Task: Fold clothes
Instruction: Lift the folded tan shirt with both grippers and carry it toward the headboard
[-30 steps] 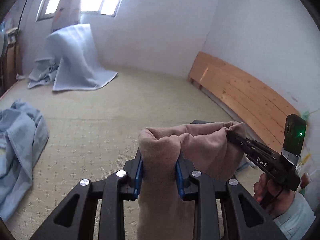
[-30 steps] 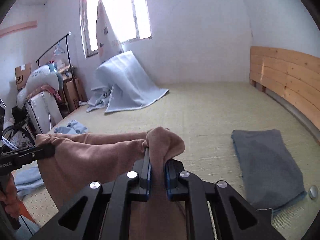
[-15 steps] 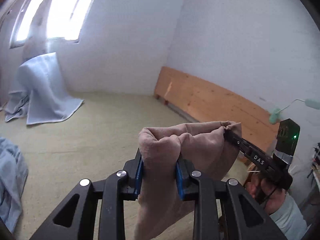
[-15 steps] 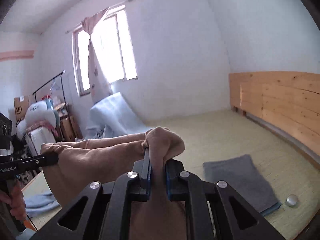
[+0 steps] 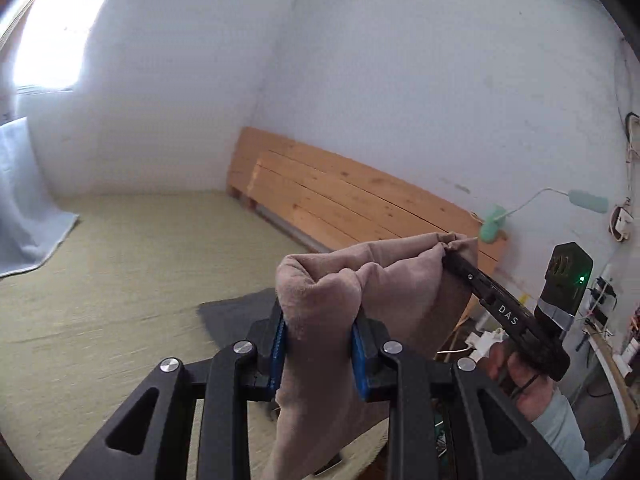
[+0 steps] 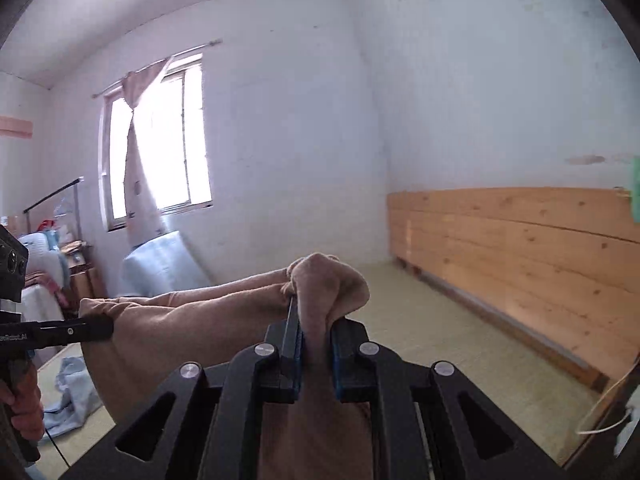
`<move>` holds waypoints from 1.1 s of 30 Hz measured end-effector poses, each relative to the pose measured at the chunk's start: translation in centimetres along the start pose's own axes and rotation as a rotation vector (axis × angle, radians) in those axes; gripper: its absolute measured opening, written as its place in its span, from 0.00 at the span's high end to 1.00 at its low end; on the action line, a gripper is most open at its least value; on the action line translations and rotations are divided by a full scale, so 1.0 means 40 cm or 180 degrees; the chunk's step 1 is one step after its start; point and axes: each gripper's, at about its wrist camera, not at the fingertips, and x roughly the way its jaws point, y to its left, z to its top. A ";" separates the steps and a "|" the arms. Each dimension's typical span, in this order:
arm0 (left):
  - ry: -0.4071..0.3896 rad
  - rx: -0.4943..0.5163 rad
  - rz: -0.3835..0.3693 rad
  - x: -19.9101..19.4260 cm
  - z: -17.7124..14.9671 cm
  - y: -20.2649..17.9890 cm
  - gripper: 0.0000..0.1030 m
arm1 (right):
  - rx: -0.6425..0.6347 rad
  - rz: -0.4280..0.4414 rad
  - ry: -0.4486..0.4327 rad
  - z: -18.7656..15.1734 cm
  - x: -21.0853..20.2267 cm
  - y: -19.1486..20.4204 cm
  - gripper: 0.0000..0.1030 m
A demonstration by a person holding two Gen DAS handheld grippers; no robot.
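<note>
Both grippers have risen since a second ago, so more wall than bed fills each view. Left gripper [image 5: 319,354], jaws clenched on one bunched corner of the tan garment [image 5: 394,280] (soft, fleecy, slack); right gripper [image 6: 316,350] pinches the other corner. Cloth hangs stretched between them above the woven straw mat [image 5: 120,280], near the pine headboard [image 6: 520,248].

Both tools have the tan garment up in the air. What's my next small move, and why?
Probably lower both tools together toward the mat. The left tool and right tool each pinch a bunched corner of the tan garment, its top edge spans between them, and the rest hangs off the surface, so it needs laying flat before folding.
</note>
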 end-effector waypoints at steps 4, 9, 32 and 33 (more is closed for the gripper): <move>0.0067 0.0004 -0.0120 0.095 0.021 -0.057 0.72 | -0.0004 -0.0173 -0.0017 0.024 -0.008 -0.098 0.90; 0.0158 -0.0008 -0.0227 0.204 0.037 -0.094 0.72 | -0.0030 -0.0318 -0.0005 0.038 -0.004 -0.190 0.90; 0.0498 -0.0228 -0.0131 0.457 0.055 0.022 0.73 | 0.0218 -0.0218 0.0298 -0.066 0.280 -0.309 0.90; 0.0516 -0.0226 -0.0107 0.474 0.057 0.036 0.73 | 0.0218 -0.0211 0.0338 -0.074 0.303 -0.312 0.90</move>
